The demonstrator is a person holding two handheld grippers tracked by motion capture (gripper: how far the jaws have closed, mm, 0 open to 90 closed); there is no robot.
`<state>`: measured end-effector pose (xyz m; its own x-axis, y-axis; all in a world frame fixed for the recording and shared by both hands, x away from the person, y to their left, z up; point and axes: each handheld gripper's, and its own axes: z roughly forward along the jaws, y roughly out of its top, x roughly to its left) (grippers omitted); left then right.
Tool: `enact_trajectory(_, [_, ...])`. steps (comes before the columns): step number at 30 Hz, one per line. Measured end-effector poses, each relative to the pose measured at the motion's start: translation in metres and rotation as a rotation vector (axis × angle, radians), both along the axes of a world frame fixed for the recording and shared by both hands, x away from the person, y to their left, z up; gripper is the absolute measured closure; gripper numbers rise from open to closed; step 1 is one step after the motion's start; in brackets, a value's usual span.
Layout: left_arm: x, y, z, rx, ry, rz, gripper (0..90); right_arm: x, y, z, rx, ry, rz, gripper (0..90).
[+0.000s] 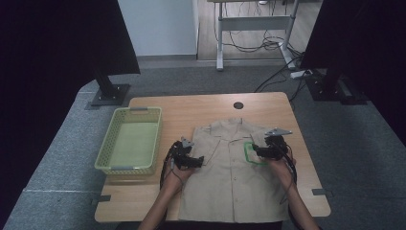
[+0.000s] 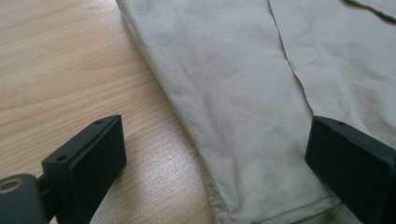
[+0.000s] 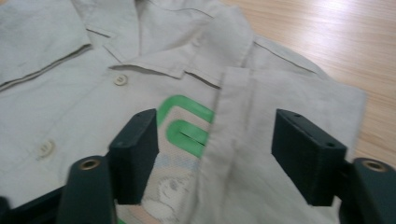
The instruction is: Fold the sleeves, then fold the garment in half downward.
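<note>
A beige short-sleeved shirt (image 1: 230,182) lies flat on the wooden table (image 1: 182,108), buttons up, collar toward the far edge. My left gripper (image 1: 196,160) hovers open at the shirt's left side. In the left gripper view its jaws (image 2: 215,158) straddle the shirt's edge (image 2: 243,93), one jaw over wood and one over cloth. At the shirt's right chest my right gripper (image 1: 259,151) is open. In the right gripper view its jaws (image 3: 215,154) flank a folded cloth hem (image 3: 233,121) that partly covers a green print (image 3: 187,126). That green print (image 1: 253,154) also shows from above.
A light green plastic basket (image 1: 107,143) stands on the table's left part, nothing visible inside. A dark round grommet (image 1: 238,105) sits near the far edge. Black panels on stands (image 1: 110,91) rise at both far corners. Cables (image 1: 282,72) trail on the floor beyond.
</note>
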<state>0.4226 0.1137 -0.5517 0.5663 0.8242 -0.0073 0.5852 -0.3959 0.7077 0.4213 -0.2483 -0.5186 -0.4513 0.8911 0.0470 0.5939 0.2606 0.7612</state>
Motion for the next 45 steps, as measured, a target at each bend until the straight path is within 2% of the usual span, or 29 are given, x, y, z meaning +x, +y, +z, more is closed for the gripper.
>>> enact_trajectory(6, [0.0, 0.0, 0.0, 0.002, 0.003, -0.004, 4.0, -0.004, -0.02, -0.003, -0.003, 0.001, -0.035, 21.8])
enact_trajectory(13, [0.0, 0.0, 0.0, -0.002, -0.001, 0.004, 4.5, -0.007, -0.045, -0.017, -0.014, 0.014, -0.078, 14.9])
enact_trajectory(15, [-0.001, 0.001, 0.0, -0.007, -0.013, 0.0, 8.7, -0.009, -0.051, -0.022, -0.016, 0.021, -0.084, 13.9])
enact_trajectory(17, [-0.001, 0.002, 0.001, 0.004, -0.026, -0.005, 9.0, -0.01, -0.056, -0.028, -0.018, 0.031, -0.09, 13.4])
enact_trajectory(18, [-0.001, 0.002, 0.001, 0.028, -0.052, -0.006, 9.0, -0.011, -0.057, -0.03, -0.019, 0.034, -0.092, 13.1])
enact_trajectory(20, [-0.002, 0.001, 0.001, 0.047, -0.08, -0.001, 9.0, -0.011, -0.061, -0.037, -0.024, 0.051, -0.094, 12.0])
enact_trajectory(23, [0.0, 0.004, 0.001, 0.032, -0.056, -0.001, 9.0, -0.012, -0.063, -0.037, -0.039, 0.05, -0.097, 11.8])
enact_trajectory(25, [0.002, 0.007, 0.0, -0.003, -0.012, 0.002, 9.0, -0.013, -0.062, -0.037, -0.043, 0.047, -0.099, 12.0])
enact_trajectory(26, [0.002, 0.008, 0.0, -0.006, -0.005, 0.012, 8.2, -0.014, -0.062, -0.037, -0.041, 0.047, -0.105, 13.4])
enact_trajectory(31, [-0.003, 0.013, 0.0, -0.004, -0.008, 0.01, 8.0, -0.029, -0.059, -0.036, -0.04, 0.044, -0.094, 14.2])
enact_trajectory(34, [-0.01, 0.015, 0.001, -0.004, -0.008, 0.008, 8.0, -0.044, -0.056, -0.036, -0.039, 0.044, -0.081, 14.3])
enact_trajectory(45, [-0.046, 0.028, 0.001, -0.004, -0.006, -0.026, 8.0, -0.088, -0.046, -0.035, -0.039, 0.045, -0.039, 13.9])
